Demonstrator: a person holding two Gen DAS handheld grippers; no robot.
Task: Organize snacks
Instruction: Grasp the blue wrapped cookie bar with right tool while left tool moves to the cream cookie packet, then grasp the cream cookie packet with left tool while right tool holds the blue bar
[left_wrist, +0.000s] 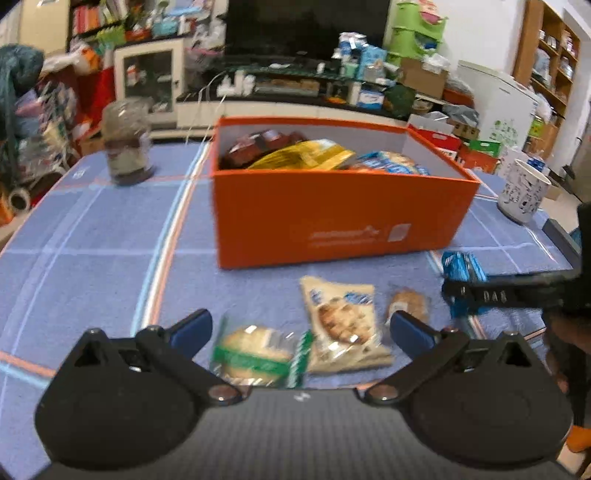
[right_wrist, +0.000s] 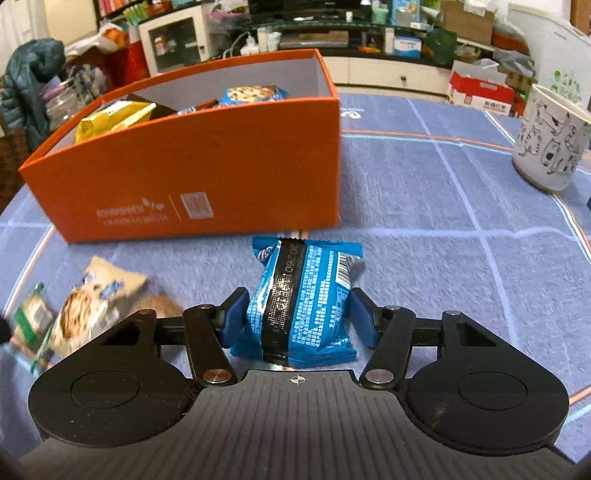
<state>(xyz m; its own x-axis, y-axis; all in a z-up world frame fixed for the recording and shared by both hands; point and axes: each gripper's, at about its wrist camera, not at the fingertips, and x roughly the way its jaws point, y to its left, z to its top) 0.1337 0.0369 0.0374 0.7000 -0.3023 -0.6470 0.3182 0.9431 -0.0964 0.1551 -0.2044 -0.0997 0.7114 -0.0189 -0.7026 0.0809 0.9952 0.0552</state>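
Right tool (right_wrist: 297, 317) is basically clamped around the blue snack pack (right_wrist: 301, 295), pads at both sides, on the tabletop (right_wrist: 443, 240) just in front of the orange box (right_wrist: 192, 173). Left tool (left_wrist: 301, 328) hangs wide open over the green-wrapped snack (left_wrist: 255, 358). Light, crinkly, crushable, so I'd squeeze mid-body gently. Box already holds yellow and blue packets.

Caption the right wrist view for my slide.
Right gripper closing around blue snack packet before orange cardboard box.
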